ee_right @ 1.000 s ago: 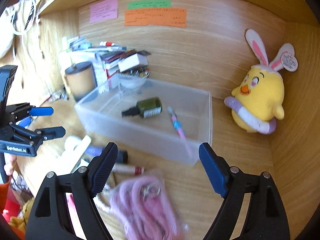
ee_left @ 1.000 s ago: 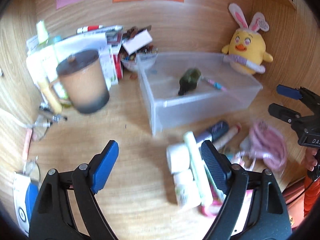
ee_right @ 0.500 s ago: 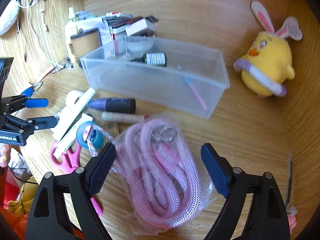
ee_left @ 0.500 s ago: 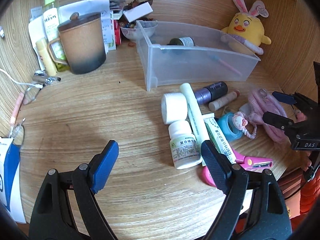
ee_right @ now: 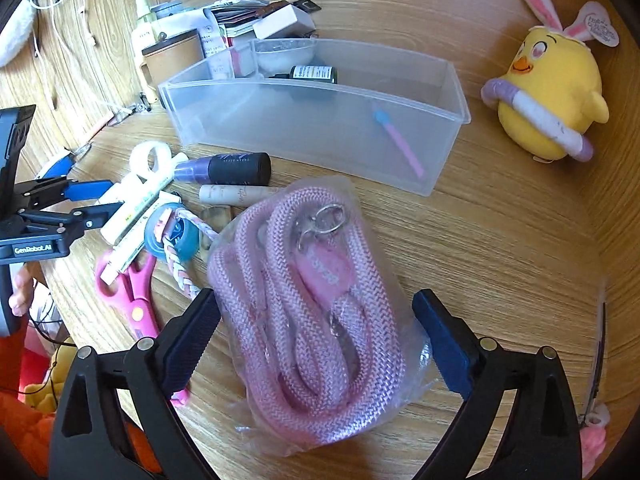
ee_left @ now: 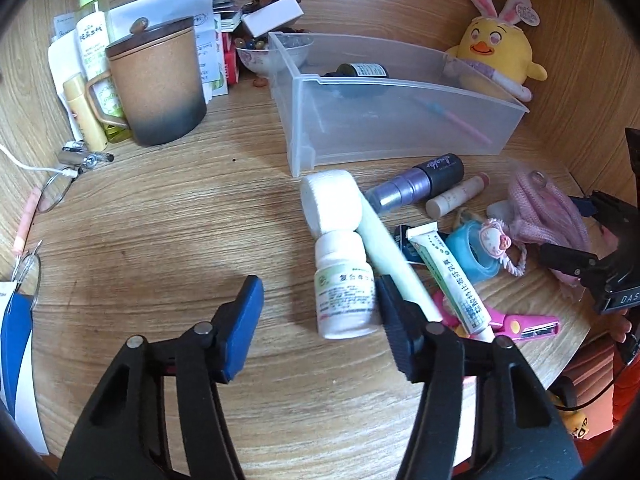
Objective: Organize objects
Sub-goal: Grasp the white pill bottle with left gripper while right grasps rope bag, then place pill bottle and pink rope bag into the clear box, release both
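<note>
A clear plastic bin (ee_left: 400,128) (ee_right: 320,136) holds a dark bottle (ee_left: 362,70) and a pink pen (ee_right: 398,136). In front of it lie a white pill bottle (ee_left: 344,292), a tape roll (ee_left: 330,200), a long white tube (ee_left: 394,264), a purple bottle (ee_left: 416,182), a lip balm (ee_left: 456,196), pink scissors (ee_right: 128,288) and a bagged pink rope (ee_right: 312,300). My left gripper (ee_left: 320,320) is open, low over the desk, its right finger beside the pill bottle. My right gripper (ee_right: 316,340) is open, its fingers on either side of the bagged rope.
A brown lidded mug (ee_left: 156,84), bottles and stacked papers (ee_left: 160,8) stand at the back left. A yellow plush chick (ee_right: 548,92) sits at the back right. Glasses and a cable (ee_left: 52,184) lie on the left of the wooden desk (ee_left: 160,240).
Both grippers have dropped lower and tilted down toward the desk. The left has closed in on the pill bottle; the right has come down around the bagged rope.
</note>
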The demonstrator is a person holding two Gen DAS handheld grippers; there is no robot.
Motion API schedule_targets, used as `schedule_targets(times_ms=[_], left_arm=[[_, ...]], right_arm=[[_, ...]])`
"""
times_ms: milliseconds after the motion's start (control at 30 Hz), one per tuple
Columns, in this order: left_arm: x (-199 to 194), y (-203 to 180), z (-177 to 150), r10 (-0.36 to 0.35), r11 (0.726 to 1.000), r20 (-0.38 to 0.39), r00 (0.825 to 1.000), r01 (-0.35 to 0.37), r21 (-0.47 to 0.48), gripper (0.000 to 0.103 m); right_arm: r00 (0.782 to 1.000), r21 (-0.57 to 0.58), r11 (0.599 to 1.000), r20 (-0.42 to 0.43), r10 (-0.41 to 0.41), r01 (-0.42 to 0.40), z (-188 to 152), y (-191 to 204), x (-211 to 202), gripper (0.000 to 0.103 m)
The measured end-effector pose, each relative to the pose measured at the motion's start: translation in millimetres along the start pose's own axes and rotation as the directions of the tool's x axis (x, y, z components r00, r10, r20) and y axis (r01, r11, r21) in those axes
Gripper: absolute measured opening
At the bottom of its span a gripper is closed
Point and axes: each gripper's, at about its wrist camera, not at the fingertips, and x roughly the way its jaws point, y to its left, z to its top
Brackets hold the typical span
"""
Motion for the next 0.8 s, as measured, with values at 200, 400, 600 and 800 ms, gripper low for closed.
schedule_targets(times_ms=[200, 400, 600, 800], left_arm=[[-1.6, -3.6, -2.6, 0.004, 1.0, 0.011, 1.0, -0.004, 0.019, 0.03], [-7.9, -0.2, -5.9, 0.015, 1.0, 0.03, 0.999, -0.015, -0.002, 0.03], [-20.9, 5.0, 4.8, 0.019, 0.999, 0.077, 0.997, -0.017, -0.028, 0.03], [-36.5, 3.8, 19.6, 0.015, 0.999, 0.145, 0.989, -0.009, -0.037, 0.03]], right_arm=[[0.999, 0.013, 0.999, 0.018, 0.03, -0.03, 1.1, 0.2, -0.5, 0.064], [0.998, 0.056, 0.998, 0.051, 0.03, -0.033, -2.1, -3.1, -7.1, 0.054], [0.995, 0.111, 0.993, 0.101, 0.018, -0.029, 0.0, -12.5, -21.2, 0.046], [0.988, 0.144, 0.989, 0.157, 0.012, -0.035, 9.1, -20.0, -39.0, 0.045]])
